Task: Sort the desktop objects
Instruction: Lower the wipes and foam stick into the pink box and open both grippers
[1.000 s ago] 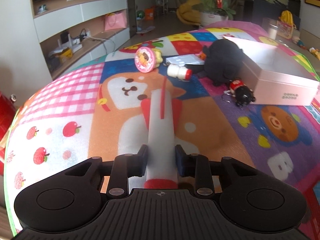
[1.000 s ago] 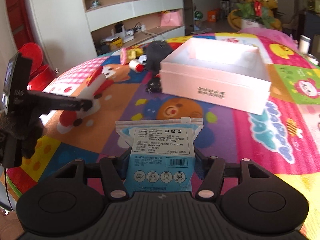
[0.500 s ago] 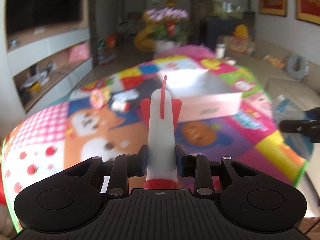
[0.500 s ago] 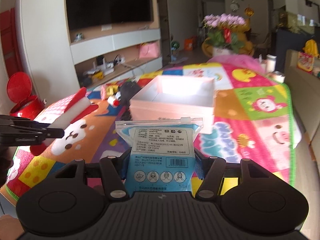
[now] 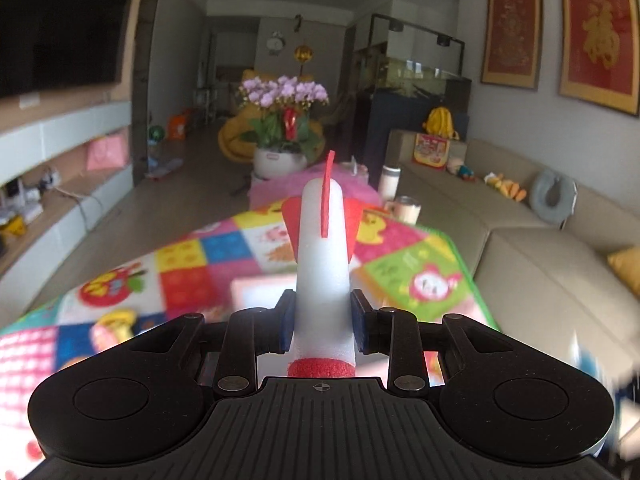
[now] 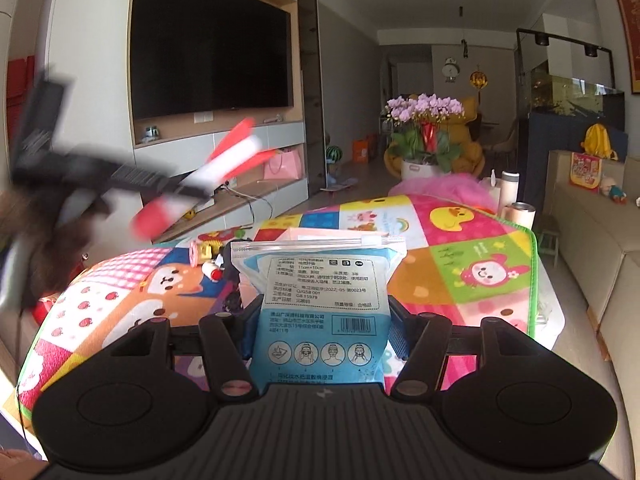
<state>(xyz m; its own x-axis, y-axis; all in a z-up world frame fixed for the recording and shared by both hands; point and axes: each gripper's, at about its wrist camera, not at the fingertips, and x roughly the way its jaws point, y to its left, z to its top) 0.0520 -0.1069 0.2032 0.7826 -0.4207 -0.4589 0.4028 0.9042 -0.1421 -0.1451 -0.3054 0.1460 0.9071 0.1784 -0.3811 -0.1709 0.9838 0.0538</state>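
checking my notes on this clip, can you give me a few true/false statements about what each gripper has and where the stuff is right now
1. The left gripper is shut on a white and red foam rocket. True.
2. The right gripper is open, holding nothing. False: it is shut on a blue wipes pack.
3. The foam rocket lies flat on the play mat. False: it is held up above it.
4. A pink box sits on the play mat beyond the wipes pack. True.
5. The television is showing a cartoon. False: its screen is dark.
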